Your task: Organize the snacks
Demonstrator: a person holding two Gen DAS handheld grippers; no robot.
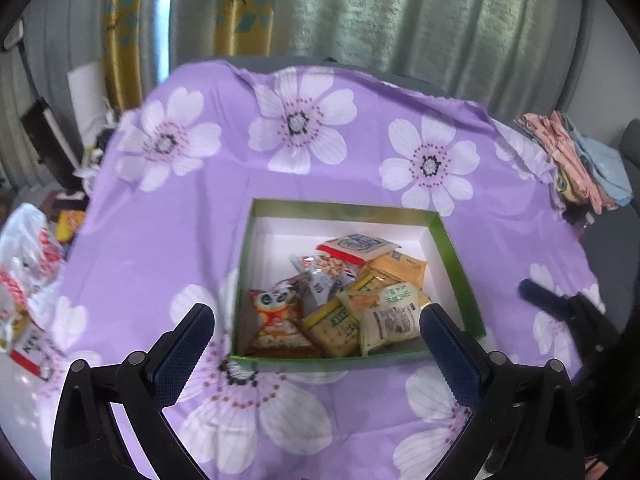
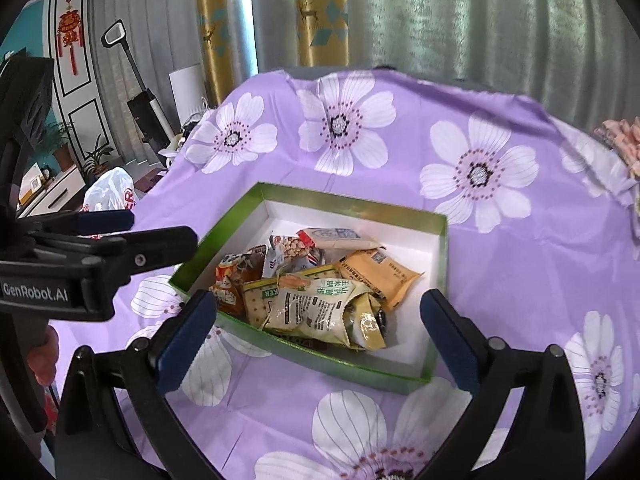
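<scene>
Snack packets (image 2: 320, 284) are sitting piled in the green box (image 2: 440, 264); I'm holding both grippers (image 1: 316, 332) (image 2: 318, 326) wide open, empty, judging sorting's nearly finished.

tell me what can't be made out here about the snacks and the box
- Lower snack packets in the green box: both views, covered by the packets on top, so no count.
- Pale green packet: right wrist view, its small print is too small to read.
- White plastic bag: left wrist view, at the picture's edge and blurred; contents unclear.
- Folded cloths: left wrist view, at the edge; number unclear.
</scene>
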